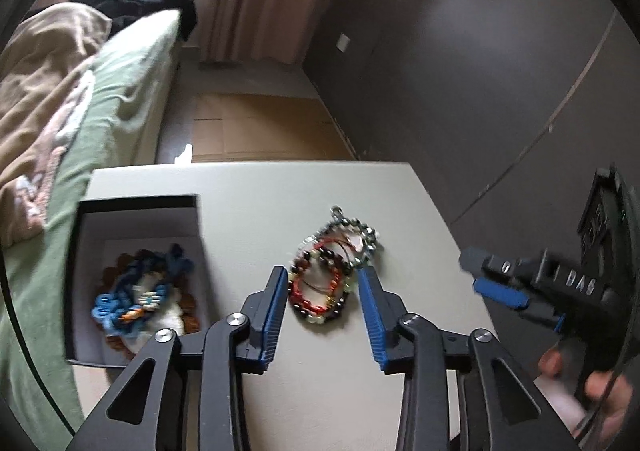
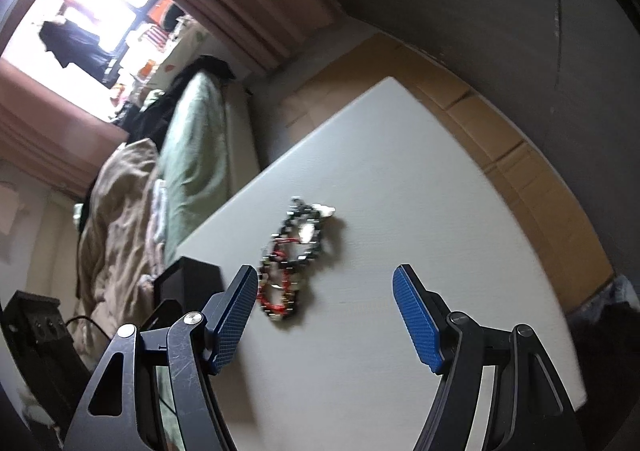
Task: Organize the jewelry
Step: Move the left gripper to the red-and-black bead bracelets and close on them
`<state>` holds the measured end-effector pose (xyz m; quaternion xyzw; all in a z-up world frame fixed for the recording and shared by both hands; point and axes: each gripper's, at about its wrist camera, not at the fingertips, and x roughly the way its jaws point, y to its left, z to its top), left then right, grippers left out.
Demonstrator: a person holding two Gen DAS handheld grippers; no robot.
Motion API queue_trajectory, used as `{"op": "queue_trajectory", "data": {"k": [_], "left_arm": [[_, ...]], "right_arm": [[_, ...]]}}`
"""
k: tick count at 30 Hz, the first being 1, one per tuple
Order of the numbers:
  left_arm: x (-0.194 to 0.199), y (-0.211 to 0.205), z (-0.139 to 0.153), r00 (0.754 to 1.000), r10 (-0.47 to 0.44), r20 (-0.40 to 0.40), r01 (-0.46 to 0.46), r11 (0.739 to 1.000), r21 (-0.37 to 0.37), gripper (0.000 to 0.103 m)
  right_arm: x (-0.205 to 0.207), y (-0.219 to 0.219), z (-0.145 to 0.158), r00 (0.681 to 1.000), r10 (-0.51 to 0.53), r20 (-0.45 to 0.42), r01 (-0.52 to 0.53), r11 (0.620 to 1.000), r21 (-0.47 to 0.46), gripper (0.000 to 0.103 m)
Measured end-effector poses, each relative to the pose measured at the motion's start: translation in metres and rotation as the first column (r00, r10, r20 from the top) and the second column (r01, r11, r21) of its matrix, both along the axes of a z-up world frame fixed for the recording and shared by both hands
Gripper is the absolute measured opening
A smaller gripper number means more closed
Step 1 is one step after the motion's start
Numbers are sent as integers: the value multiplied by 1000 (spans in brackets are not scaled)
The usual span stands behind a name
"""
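Observation:
A heap of beaded bracelets (image 1: 332, 271), red, dark and silver, lies on the white table (image 1: 280, 195). My left gripper (image 1: 323, 274) is open, its blue pads on either side of the heap's near end, just above it. An open black box (image 1: 132, 211) with a white lining stands at the left and holds blue and brown knotted jewelry (image 1: 144, 295). My right gripper (image 2: 324, 271) is open and empty, above the table to the right of the heap (image 2: 294, 255); it also shows at the right edge of the left wrist view (image 1: 472, 271).
A bed with a green sheet (image 1: 120, 91) and a tan blanket (image 1: 36, 83) runs along the table's left side. Flattened cardboard (image 1: 264, 127) lies on the floor beyond the table. A dark wall (image 1: 460, 51) stands at the right.

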<state>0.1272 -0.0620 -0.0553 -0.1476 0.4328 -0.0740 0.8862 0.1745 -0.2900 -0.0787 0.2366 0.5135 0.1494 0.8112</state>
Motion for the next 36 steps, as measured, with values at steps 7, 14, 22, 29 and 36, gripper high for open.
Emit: {"op": "queue_trajectory", "data": {"k": [7, 14, 22, 29, 36], "left_arm": [[15, -26, -22, 997, -66, -49, 68, 997, 27, 23], [29, -46, -43, 991, -105, -84, 110, 992, 54, 19], [40, -57, -62, 989, -89, -116, 100, 991, 84, 18], [41, -69, -69, 991, -93, -94, 108, 979, 170, 17], [43, -63, -71, 993, -82, -83, 94, 983, 158, 8]], "right_arm": [[10, -29, 0, 998, -65, -21, 65, 998, 21, 71], [19, -41, 3, 995, -95, -21, 95, 995, 30, 71], [25, -38, -4, 995, -81, -51, 83, 996, 39, 71], [24, -33, -2, 997, -62, -44, 63, 998, 20, 71], [18, -26, -3, 998, -46, -43, 47, 999, 9, 71]]}}
